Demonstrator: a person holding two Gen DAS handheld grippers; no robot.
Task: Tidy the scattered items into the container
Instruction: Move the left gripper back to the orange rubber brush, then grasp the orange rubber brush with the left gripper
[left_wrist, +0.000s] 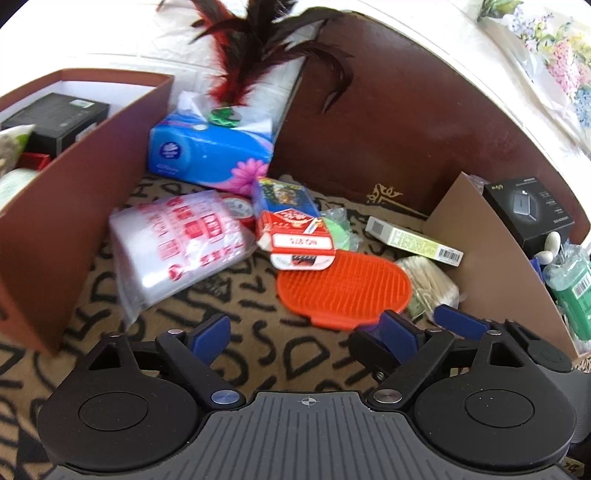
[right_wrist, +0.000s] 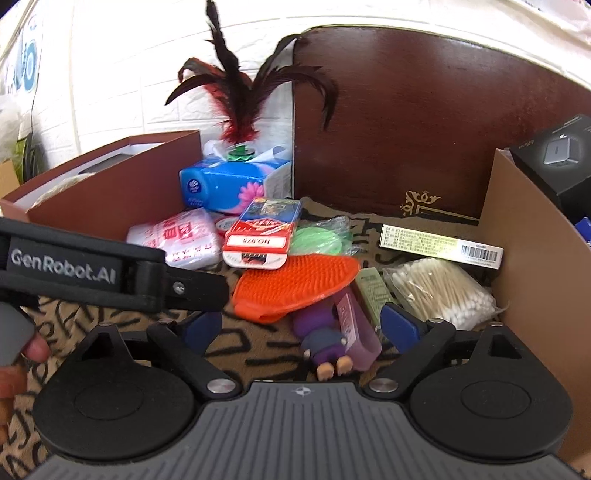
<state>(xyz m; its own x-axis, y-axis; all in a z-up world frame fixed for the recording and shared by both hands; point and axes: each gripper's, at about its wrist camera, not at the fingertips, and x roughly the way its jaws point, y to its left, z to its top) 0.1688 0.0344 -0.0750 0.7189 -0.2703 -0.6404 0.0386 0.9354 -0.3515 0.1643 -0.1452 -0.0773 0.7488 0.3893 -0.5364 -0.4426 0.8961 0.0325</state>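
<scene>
Left gripper (left_wrist: 301, 328) and right gripper (right_wrist: 301, 326) gape, tilted downward (both empty).

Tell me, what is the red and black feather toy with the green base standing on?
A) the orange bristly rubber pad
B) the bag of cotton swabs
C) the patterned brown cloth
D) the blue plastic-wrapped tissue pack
D: the red and black feather toy with the green base stands upright on top of the blue plastic-wrapped tissue pack, behind the other scattered items.
</scene>
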